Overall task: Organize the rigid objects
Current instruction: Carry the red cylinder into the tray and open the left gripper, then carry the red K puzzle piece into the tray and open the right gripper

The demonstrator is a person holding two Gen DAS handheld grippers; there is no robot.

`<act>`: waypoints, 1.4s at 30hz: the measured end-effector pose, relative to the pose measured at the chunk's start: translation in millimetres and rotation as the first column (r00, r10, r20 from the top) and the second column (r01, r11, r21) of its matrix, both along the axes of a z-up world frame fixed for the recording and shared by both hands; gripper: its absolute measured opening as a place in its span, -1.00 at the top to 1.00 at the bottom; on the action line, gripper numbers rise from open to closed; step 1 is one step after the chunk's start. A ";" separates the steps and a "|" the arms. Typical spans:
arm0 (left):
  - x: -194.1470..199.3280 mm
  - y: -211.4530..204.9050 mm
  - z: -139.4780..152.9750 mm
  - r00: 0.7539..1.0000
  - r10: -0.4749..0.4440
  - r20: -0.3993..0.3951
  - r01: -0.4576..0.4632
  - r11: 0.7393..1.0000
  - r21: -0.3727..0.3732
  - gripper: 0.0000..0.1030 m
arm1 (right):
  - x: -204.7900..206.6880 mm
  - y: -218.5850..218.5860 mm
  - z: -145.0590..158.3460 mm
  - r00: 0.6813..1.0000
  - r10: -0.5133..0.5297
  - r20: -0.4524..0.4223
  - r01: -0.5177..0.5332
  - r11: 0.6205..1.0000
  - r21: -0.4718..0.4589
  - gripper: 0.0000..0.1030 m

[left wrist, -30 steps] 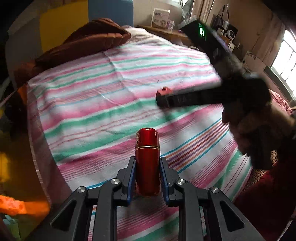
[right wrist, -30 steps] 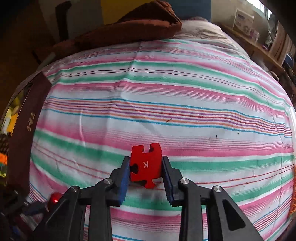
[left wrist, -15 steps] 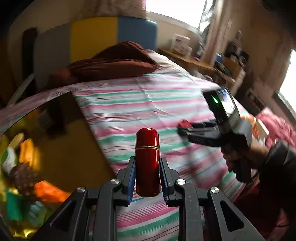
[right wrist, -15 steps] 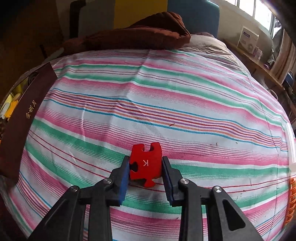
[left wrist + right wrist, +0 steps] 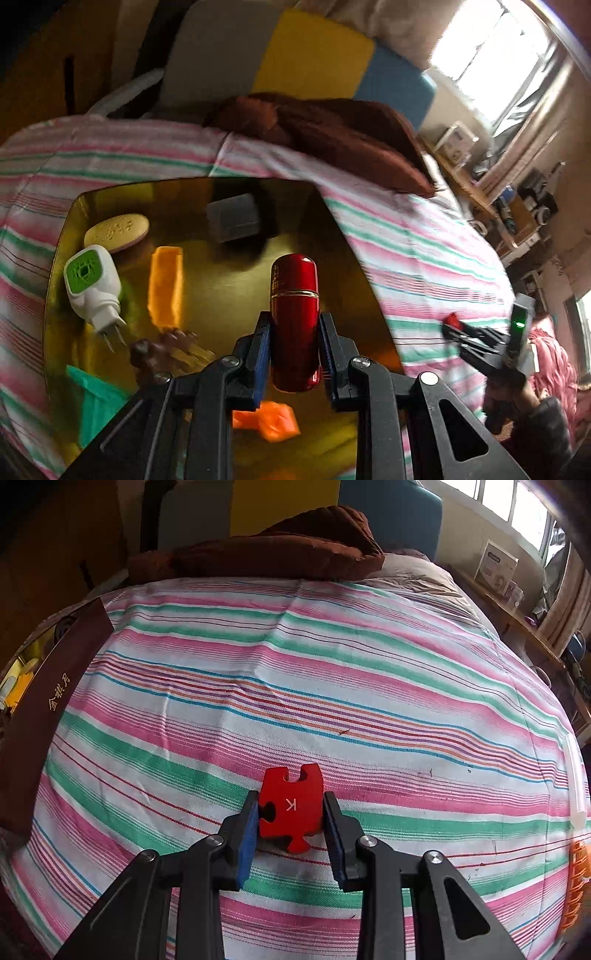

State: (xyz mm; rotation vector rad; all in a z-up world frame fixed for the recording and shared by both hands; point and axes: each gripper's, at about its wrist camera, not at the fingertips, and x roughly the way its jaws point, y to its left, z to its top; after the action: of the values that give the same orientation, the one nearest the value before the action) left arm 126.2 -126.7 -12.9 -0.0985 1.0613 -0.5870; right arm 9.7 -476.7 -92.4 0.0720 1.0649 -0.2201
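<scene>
The left tongs pinched a glossy red capsule-shaped tube between their blue pads, the tube upright with a thin gold band around its upper part. They hung over an open gold-lined box that sat on the striped bed sheet.

Inside the box, at about 10 o'clock from the tube, lay a white plug-in device with a green face, its prongs pointing toward 5 o'clock. Just beyond it at 11 o'clock rested a pale yellow oval bar. A grey block sat near the far wall at 12 o'clock, and an orange rectangular piece lay between the device and the tube. Nearer the camera were a brown blurred item, a teal piece at 8 o'clock and an orange crumpled-looking piece directly beneath the tongs.

At 3 o'clock in the left view, the right tongs appeared over the sheet with a red thing at their tips.

In the right view, the right tongs gripped a red puzzle piece marked with a white K, held above the sheet. The box's dark brown outer wall with gold characters stood at 9 o'clock, and a brown blanket lay bunched at 12 o'clock.
</scene>
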 end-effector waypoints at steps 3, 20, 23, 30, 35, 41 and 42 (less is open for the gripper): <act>18.2 4.4 -14.8 0.998 0.027 -0.056 -0.026 1.000 0.018 0.52 | 0.4 0.1 0.0 1.000 0.001 -0.002 -0.001 1.000 -0.001 0.37; 48.5 -14.9 -51.9 0.995 0.061 -0.075 -0.041 0.968 0.246 0.52 | 2.4 1.7 -0.7 1.000 0.003 -0.013 -0.003 1.000 -0.007 0.37; 42.9 -8.9 -46.1 0.996 0.068 -0.065 -0.051 0.973 0.225 0.46 | 2.5 1.8 -0.9 1.000 0.000 -0.012 0.000 1.000 -0.005 0.37; 22.1 5.7 -13.3 0.996 0.082 0.033 -0.087 0.980 0.177 0.36 | 2.7 1.8 -1.5 1.000 0.000 -0.010 0.000 1.000 -0.007 0.37; -3.5 28.8 10.6 0.982 0.113 0.153 -0.138 0.977 0.165 0.22 | 1.9 1.5 -1.1 1.000 0.001 -0.007 -0.001 1.000 -0.008 0.37; -41.1 60.2 19.7 0.961 0.147 0.234 -0.187 0.970 0.156 0.21 | 1.3 2.9 -1.0 1.000 0.000 -0.005 0.000 1.000 -0.019 0.37; -47.2 64.5 19.5 0.958 0.152 0.241 -0.194 0.968 0.158 0.21 | 1.2 3.4 -0.9 1.000 -0.002 -0.005 0.002 1.000 -0.019 0.37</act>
State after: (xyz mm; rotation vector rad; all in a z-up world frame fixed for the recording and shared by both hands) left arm 78.9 -62.2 6.6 0.0337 0.8675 -0.3315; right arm 10.9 -473.4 -93.3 0.0555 1.0672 -0.2328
